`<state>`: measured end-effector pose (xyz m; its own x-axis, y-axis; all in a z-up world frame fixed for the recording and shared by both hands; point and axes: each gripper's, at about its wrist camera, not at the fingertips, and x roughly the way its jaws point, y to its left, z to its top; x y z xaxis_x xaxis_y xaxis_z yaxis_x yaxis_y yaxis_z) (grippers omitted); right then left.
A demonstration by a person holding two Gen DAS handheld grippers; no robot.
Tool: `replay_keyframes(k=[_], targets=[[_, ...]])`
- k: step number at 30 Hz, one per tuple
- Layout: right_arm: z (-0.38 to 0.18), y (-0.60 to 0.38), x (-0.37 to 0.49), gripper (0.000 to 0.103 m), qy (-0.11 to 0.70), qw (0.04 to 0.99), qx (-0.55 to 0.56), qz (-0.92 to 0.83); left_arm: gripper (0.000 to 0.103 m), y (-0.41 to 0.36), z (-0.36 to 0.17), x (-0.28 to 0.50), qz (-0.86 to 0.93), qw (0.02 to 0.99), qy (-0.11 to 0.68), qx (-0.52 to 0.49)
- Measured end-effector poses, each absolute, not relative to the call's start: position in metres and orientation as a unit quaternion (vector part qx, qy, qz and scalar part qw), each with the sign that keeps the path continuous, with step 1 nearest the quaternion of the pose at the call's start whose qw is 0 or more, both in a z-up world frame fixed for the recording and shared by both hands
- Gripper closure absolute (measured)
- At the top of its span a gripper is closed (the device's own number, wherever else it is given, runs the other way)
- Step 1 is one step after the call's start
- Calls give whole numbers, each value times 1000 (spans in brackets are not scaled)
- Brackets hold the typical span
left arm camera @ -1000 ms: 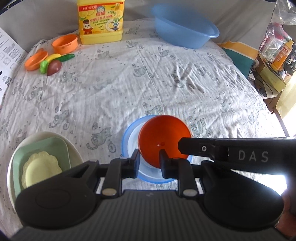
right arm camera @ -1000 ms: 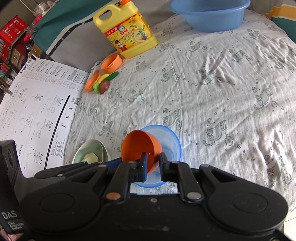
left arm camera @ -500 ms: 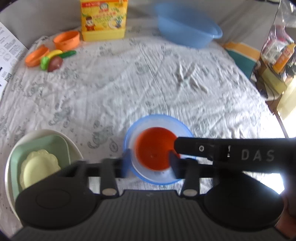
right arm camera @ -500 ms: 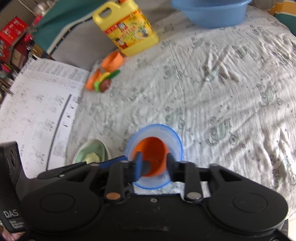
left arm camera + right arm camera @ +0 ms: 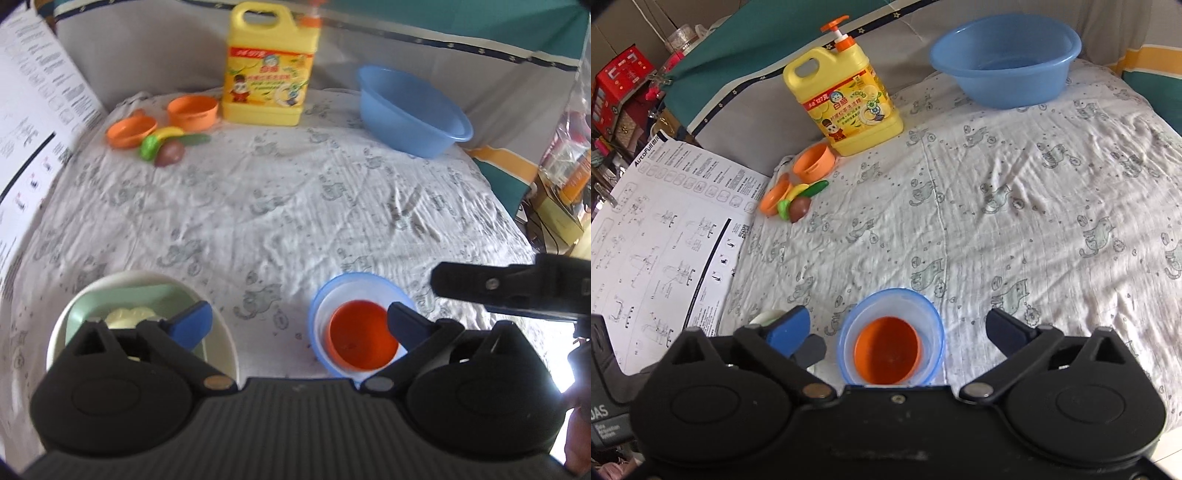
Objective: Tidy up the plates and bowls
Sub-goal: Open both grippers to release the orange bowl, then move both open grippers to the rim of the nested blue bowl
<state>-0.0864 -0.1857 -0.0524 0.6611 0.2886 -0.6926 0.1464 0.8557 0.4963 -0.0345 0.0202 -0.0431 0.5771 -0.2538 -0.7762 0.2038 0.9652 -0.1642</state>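
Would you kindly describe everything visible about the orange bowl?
The orange bowl is small, round, smooth plastic by its look, and empty. It sits upright, nested inside the translucent blue-rimmed bowl, on the patterned cloth. Nothing grips it: the right gripper stands open around both bowls.

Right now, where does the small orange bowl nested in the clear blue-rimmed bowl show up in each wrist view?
Left wrist: orange bowl sits low and right of centre, beside the right finger.
Right wrist: orange bowl sits low and central, between the open jaws.
Shared landmark: yellow detergent jug at the back of the cloth.
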Motion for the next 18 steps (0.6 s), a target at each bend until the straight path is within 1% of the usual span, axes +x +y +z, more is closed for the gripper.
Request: replay_keyframes(k=[10,18], targets=[[-57,-181,-96,0,420,872,248,26,0,30,-52,-46,-131,886,443,-36],[-69,-184,-104,0,431,865,255,14,0,34,-61,-54,-138,884,444,-40]])
